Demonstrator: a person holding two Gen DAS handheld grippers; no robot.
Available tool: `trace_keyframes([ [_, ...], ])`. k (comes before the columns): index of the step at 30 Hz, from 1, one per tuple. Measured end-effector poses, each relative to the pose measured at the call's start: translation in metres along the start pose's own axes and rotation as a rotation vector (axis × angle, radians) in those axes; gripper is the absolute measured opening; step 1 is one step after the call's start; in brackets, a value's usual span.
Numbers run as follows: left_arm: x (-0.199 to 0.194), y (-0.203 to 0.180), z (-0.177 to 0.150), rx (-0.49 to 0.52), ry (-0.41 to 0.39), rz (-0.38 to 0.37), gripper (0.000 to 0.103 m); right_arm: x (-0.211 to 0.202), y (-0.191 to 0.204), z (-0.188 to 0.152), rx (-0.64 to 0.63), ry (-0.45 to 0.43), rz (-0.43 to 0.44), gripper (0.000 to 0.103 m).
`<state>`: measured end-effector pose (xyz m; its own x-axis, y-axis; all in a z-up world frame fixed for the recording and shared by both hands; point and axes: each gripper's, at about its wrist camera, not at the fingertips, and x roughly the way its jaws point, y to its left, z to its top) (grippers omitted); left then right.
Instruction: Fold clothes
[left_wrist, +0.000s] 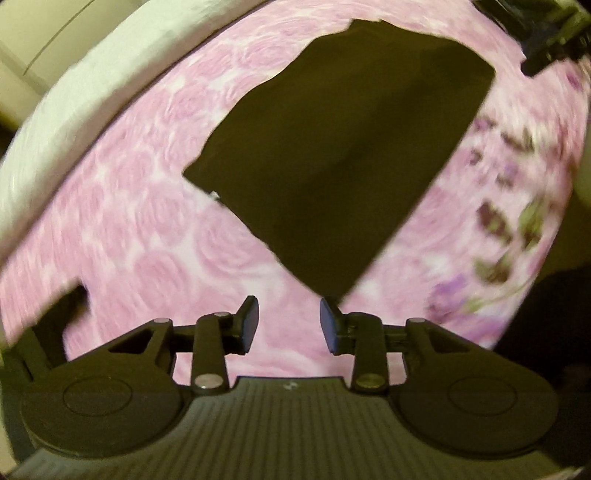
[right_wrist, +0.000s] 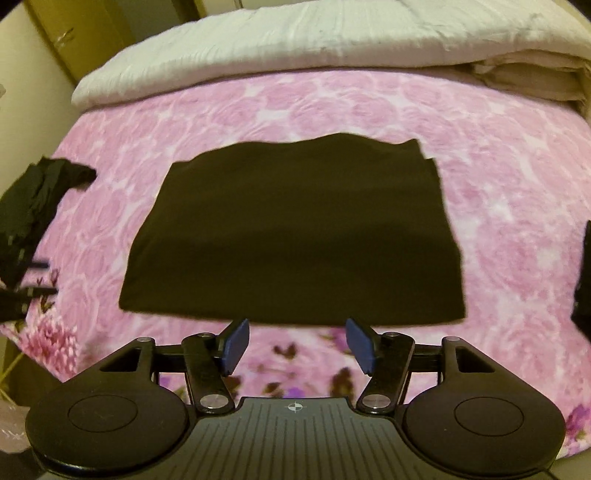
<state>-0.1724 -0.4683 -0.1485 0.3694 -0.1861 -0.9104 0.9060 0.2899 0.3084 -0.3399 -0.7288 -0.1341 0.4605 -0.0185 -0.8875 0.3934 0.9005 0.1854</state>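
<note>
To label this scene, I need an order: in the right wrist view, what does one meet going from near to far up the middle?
right gripper → folded black garment → pink rose-print blanket → white quilt

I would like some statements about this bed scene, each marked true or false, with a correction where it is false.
1. The black garment lies folded flat on the pink floral bedspread. True.
2. The right tongs grip the garment's edge. False: they are open, with nothing between them.
3. The left tongs are open. True.
4. A red pillow lies behind the garment. False: a white folded quilt lies there.
</note>
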Motion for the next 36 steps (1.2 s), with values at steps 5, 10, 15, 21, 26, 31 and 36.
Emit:
trace_keyframes([
  [5,0.043,0.048,-0.023,0.257,-0.107,-0.009,0.048,0.031,0.053,0.003,0.043,0.006,-0.066,0.067],
  [10,0.106,0.091,-0.053,0.581,-0.256,0.027,0.062,0.075,0.110,0.001,0.137,0.041,-0.139,0.078],
  [15,0.164,0.105,-0.064,0.830,-0.396,0.062,0.062,0.120,0.165,0.000,0.121,0.080,-0.163,0.078],
  [21,0.214,0.107,-0.068,1.081,-0.545,0.087,0.062,0.158,0.201,-0.007,0.096,0.097,-0.197,0.078],
  [26,0.230,0.102,-0.067,1.230,-0.686,0.120,0.064,0.171,0.216,-0.014,0.114,0.087,-0.228,0.078],
  [31,0.240,0.100,-0.058,1.293,-0.750,0.125,0.051,0.177,0.227,-0.014,0.105,0.050,-0.256,0.078],
  [36,0.238,0.106,-0.044,1.233,-0.693,0.028,0.012,0.193,0.266,-0.011,-0.129,-0.032,-0.271,0.085],
])
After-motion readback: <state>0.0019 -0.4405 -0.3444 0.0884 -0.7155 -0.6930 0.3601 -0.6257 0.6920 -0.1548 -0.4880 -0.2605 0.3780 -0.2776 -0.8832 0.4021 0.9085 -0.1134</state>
